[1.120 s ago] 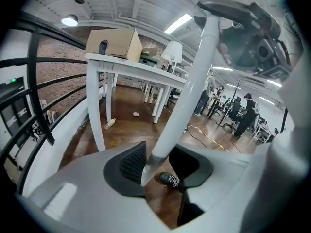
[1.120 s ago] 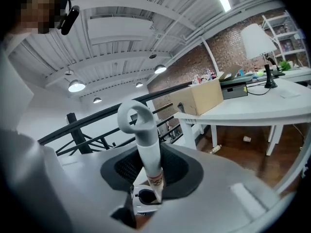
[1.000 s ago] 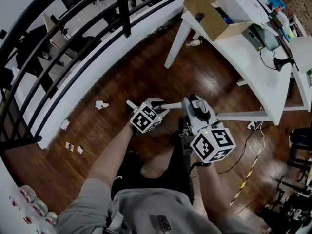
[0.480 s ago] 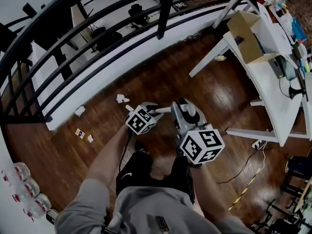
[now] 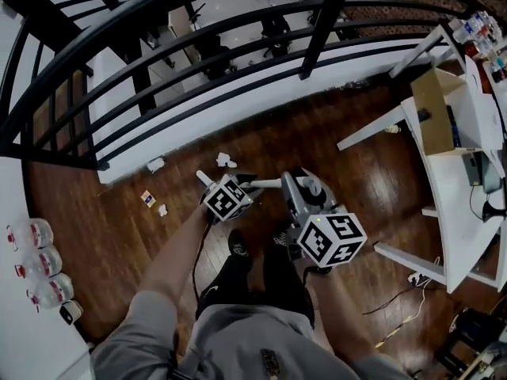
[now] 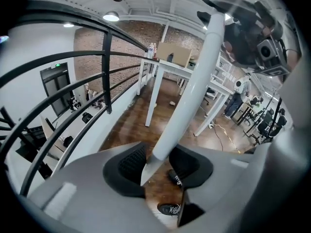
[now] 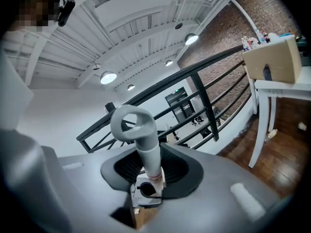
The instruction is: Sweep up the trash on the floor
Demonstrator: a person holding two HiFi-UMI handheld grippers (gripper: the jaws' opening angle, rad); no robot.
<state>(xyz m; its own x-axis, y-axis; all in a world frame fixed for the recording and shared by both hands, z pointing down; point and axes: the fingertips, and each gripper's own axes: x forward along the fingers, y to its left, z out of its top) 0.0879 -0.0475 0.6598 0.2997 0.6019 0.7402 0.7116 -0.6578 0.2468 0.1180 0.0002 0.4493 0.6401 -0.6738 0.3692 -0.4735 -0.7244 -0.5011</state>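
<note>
- Left tongs (image 6: pixel 156 163) are clamped on a white pole (image 6: pixel 194 81), close to its tapered end. Right tongs (image 7: pixel 148 171) are clamped on a grey handle (image 7: pixel 147 152) with a loop on top.
- Trash: crumpled paper (image 5: pixel 226 161) lies on the floor (image 5: pixel 119 244) at 12 o'clock from the left tongs, near the white kerb (image 5: pixel 238 123). Small scraps (image 5: pixel 148 199) lie at 9 o'clock, and one piece (image 5: pixel 155 165) lies against the kerb.
- Risks: a grip so near the pole's tip may twist or slip under sweeping load. The long pole could strike the railing (image 5: pixel 317 30), or the bench (image 5: pixel 458 208) at 3 o'clock. Scattered bits could get missed or jammed against the kerb.
- Only the head view shows the trash; only the gripper views show the pad contact. No view shows a brush head.
</note>
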